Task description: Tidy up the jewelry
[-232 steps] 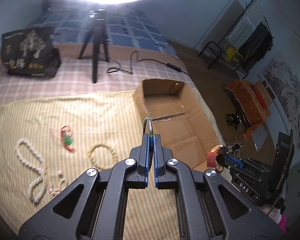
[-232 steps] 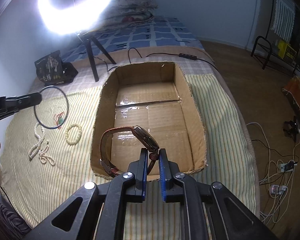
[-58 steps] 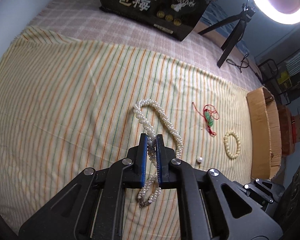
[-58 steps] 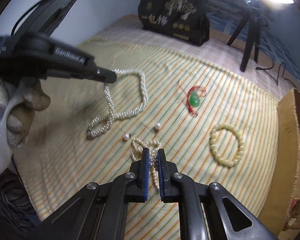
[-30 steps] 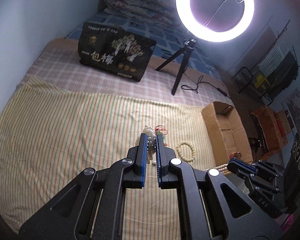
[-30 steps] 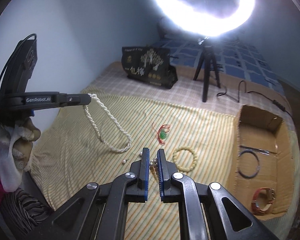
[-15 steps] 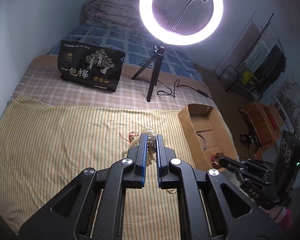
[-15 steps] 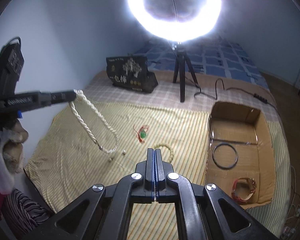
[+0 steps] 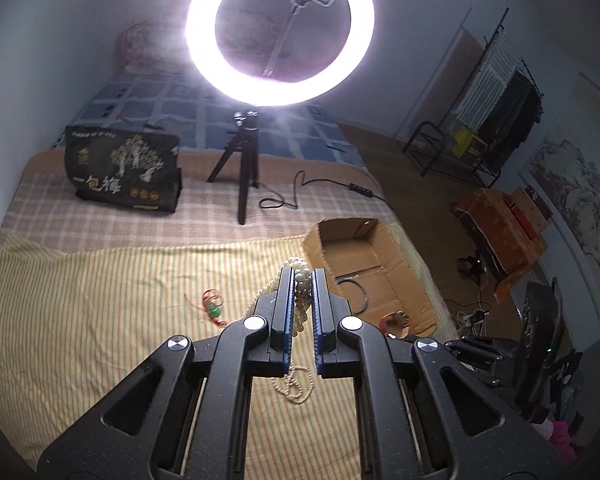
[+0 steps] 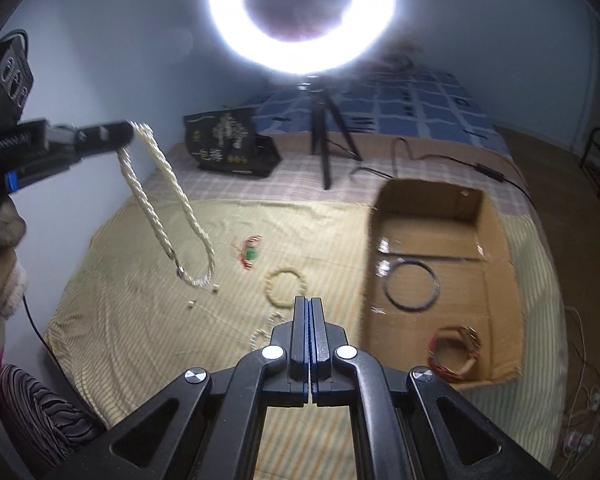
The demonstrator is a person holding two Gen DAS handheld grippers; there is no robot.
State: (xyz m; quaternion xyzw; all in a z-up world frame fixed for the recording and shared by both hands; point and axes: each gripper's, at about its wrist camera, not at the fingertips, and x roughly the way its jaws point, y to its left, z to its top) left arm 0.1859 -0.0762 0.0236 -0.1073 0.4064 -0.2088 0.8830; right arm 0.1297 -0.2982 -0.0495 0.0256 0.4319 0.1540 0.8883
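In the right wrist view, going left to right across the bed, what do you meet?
Left gripper holding the pearl necklace → red cord with green bead → beaded bracelet → cardboard box with the dark ring, then the brown watch.

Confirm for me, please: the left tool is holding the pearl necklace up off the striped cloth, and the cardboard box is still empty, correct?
Not quite: the cardboard box is not empty. The right wrist view shows a dark bangle and a brown-strapped watch in it. The left tool does hold the pearl necklace off the striped cloth.
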